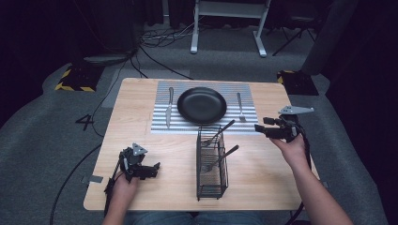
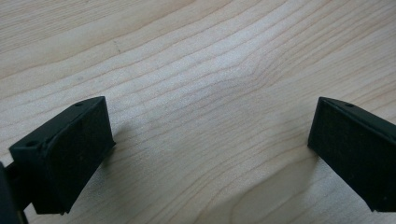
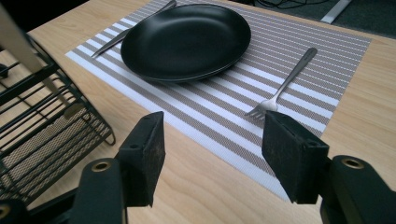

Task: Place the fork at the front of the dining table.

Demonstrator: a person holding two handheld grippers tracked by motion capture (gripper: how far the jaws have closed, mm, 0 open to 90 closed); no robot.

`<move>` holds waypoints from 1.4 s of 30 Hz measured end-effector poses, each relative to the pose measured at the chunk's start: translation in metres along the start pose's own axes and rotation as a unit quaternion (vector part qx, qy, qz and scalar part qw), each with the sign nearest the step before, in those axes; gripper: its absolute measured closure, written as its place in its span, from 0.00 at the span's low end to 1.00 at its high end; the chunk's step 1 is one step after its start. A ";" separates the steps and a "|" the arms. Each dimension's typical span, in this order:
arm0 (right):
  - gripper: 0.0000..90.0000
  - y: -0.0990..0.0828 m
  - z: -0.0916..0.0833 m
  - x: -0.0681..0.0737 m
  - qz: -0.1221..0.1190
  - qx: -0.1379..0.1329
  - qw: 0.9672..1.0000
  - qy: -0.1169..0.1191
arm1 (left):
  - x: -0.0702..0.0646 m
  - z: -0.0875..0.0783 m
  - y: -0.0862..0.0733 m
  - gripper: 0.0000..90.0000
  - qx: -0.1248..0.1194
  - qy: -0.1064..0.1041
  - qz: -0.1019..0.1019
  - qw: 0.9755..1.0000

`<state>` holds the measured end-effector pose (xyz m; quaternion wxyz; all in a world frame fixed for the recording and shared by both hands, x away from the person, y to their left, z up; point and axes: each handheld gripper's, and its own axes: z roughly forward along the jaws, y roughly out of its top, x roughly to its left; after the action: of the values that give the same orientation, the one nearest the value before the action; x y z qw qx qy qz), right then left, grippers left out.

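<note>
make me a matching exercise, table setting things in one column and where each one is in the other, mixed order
Things:
1. knife
2. black plate
3. fork
4. wire basket

Places (high view):
a. middle of the striped mat
b. on the bare wood, nearer the person than the mat
c. on the mat, left of the plate
d. on the mat, right of the plate

Pairs: 1-c, 2-a, 3-d, 4-b

A lab: dark curtains, floor cables (image 1: 162, 38), hazard-taped stand feet (image 1: 75, 80).
</note>
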<state>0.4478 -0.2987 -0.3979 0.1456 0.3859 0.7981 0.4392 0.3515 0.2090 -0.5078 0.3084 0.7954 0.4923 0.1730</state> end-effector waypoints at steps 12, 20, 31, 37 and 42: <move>0.39 -0.021 -0.032 -0.010 0.003 0.000 1.000 -0.015 | 0.000 0.000 0.000 0.00 0.000 0.000 0.000 1.000; 0.39 -0.044 -0.051 -0.003 -0.026 0.018 0.999 -0.038 | 0.000 0.000 0.000 0.00 0.000 0.000 0.000 1.000; 0.18 -0.073 -0.061 0.014 -0.003 0.023 1.000 -0.005 | 0.000 0.000 0.000 0.00 0.000 0.000 0.000 1.000; 0.09 -0.093 -0.058 0.014 0.033 0.035 0.998 0.026 | 0.000 0.000 0.000 0.00 0.000 0.000 0.000 1.000; 0.04 -0.109 -0.057 0.017 0.027 0.053 0.998 0.013 | 0.000 0.000 0.000 0.00 0.000 0.000 0.000 1.000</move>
<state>0.3511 -0.3540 -0.4527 0.1030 0.4088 0.8114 0.4049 0.3516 0.2090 -0.5077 0.3083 0.7954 0.4923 0.1729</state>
